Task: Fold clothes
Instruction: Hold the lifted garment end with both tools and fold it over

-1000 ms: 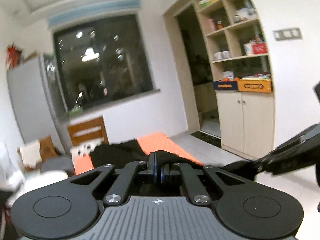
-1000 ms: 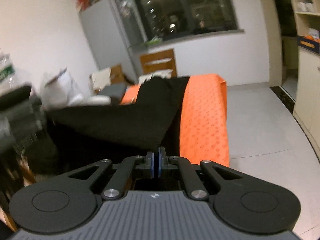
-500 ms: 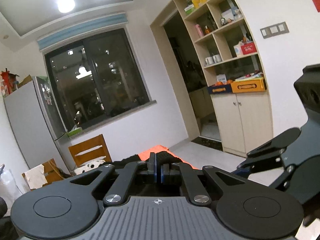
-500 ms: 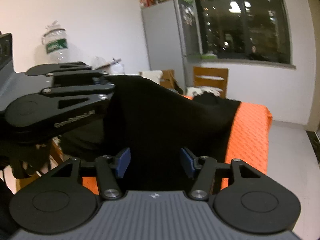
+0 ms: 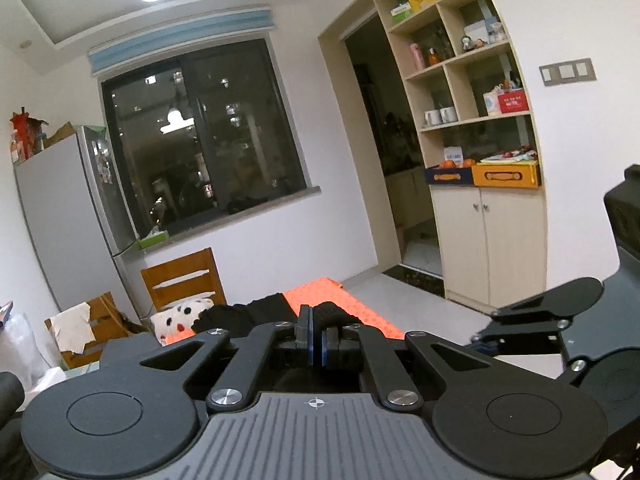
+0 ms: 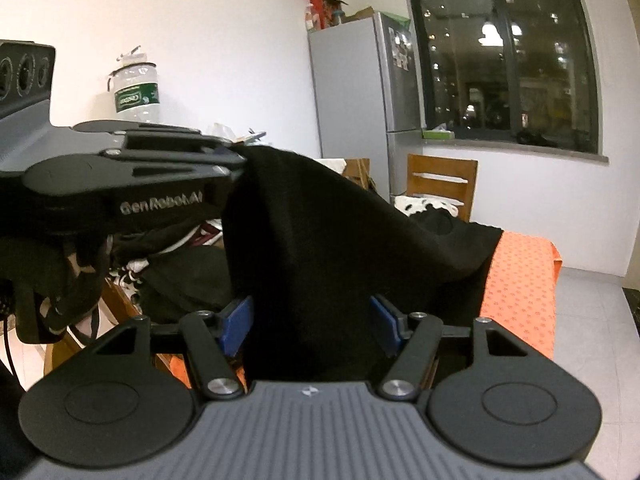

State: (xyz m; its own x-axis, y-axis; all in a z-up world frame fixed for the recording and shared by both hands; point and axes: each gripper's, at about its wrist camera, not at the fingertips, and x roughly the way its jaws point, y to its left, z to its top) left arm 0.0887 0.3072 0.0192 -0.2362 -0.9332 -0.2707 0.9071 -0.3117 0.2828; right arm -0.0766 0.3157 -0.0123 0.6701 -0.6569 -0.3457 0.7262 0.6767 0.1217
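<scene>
Up high, the left gripper (image 5: 316, 346) has its blue pads pressed together on a bunched fold of the black garment (image 6: 340, 248), so it is pinched tight with cloth between the fingers. In the right wrist view the same left gripper (image 6: 236, 158) appears side-on above and to the left of the orange table cover (image 6: 520, 292), lifting one corner of the garment into a peak, from which the fabric drapes down and back onto the cover. The right gripper (image 6: 312, 326) has its jaws spread wide, the blue pads (image 6: 236, 320) standing well apart on either side of the hanging cloth; whether either pad touches the fabric cannot be told, and it grips nothing. From the left wrist view, the right gripper (image 5: 532, 320) shows at the right edge, level with the far end of the orange cover. The rest of the garment lies along the left side of the cover, with the bare orange strip to its right. Beyond the far end of the cover stands a wooden chair (image 6: 440, 180) with a spotted white cushion (image 6: 424, 204), and behind that a grey fridge (image 6: 360, 88) beside the dark window (image 6: 504, 60). To the right of the cover, across pale floor tiles, stands a shelf cabinet (image 5: 480, 128).
</scene>
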